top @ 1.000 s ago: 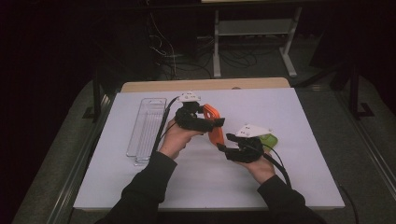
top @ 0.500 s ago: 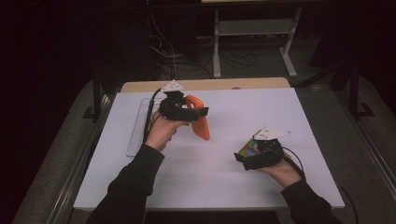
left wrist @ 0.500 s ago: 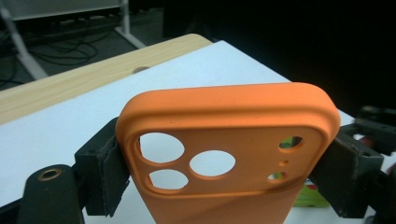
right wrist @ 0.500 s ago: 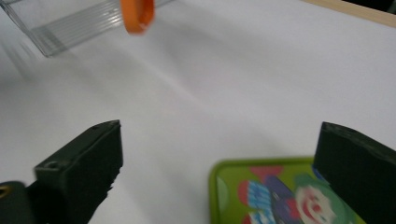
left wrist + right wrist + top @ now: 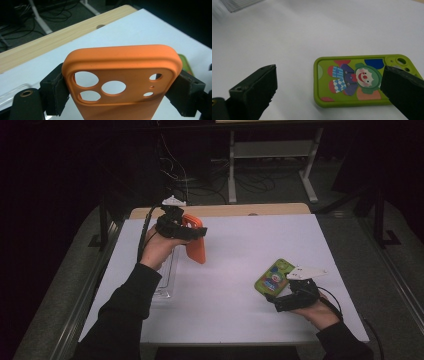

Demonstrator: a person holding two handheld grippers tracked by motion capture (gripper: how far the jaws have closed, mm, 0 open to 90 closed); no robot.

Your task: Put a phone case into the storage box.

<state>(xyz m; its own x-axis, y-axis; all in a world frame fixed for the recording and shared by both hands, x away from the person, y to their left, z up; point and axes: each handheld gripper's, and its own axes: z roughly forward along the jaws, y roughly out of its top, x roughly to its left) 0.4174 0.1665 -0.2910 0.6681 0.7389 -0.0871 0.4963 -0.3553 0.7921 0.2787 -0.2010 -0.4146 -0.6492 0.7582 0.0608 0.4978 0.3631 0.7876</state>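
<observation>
Gripping orange phone case (image 5: 120, 82) in my left gripper (image 5: 192, 232); right gripper (image 5: 329, 92) jaws spread, green clown case (image 5: 362, 80) flat on table (image 5: 240, 265).

the counter (image 5: 230, 320) carries a phone case with a clown picture (image 5: 274, 276) lying flat near its right front. a clear tray (image 5: 166, 280) lies at the left. a second phone case (image 5: 195, 242) hangs upright above the counter, just right of the tray, well apart from the flat one.

table (image 5: 240, 245): white | on it: green clown case (image 5: 274, 276), clear tray (image 5: 166, 275)
</observation>
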